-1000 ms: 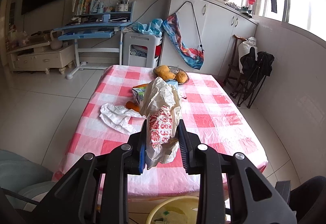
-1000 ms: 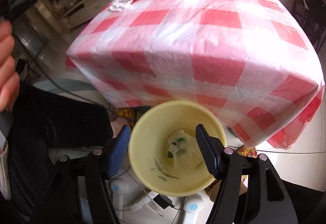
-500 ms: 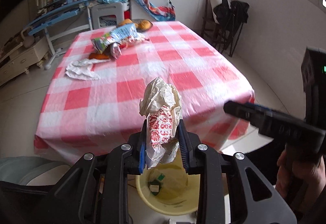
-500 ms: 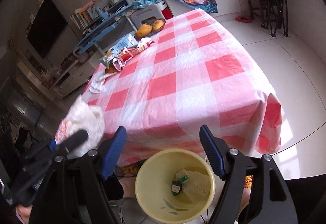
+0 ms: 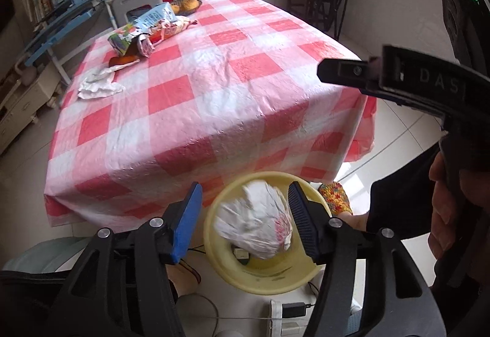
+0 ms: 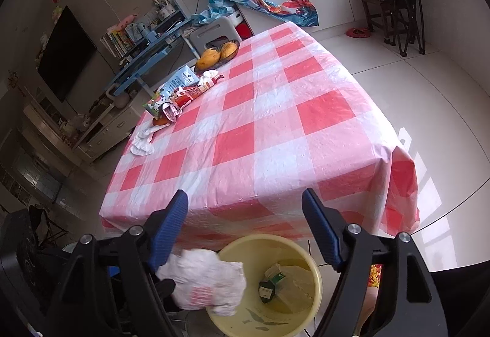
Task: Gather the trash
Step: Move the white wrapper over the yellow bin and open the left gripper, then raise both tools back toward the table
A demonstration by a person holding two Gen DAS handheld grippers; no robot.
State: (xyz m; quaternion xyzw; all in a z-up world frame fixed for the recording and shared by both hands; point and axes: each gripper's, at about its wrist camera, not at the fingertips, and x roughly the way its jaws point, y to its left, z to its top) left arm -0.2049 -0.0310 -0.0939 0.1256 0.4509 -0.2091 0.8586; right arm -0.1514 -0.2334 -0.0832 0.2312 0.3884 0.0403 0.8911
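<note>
From the left wrist camera, we are looking down past our left gripper (image 5: 245,214), whose jaws are now standing wide apart. Half a second ago they were pinching a crumpled white bag with red print (image 5: 255,226); now that bag is blurred with motion between the open fingers, dropping into the yellow bin (image 5: 220,263) on the floor at the near edge of the table (image 5: 214,110). We judge that this piece of trash is as good as collected. Far across the red and white checked cloth, more litter is waiting: a crumpled white tissue (image 5: 98,86) and a cluster of snack wrappers (image 5: 147,34). The right gripper (image 5: 392,80) is crossing the right side of this view.

From the right wrist camera, we are hovering our right gripper (image 6: 245,230) over the same yellow bin (image 6: 315,282), jaws wide and holding nothing. The white bag (image 6: 208,285) is showing at the bin's left rim, partly over the edge, so we cannot tell whether it will land fully inside. The tissue (image 6: 142,144) and wrappers (image 6: 177,95) are lying at the table's far left, beside a basket of yellow fruit (image 6: 217,55). We judge those are next.
</note>
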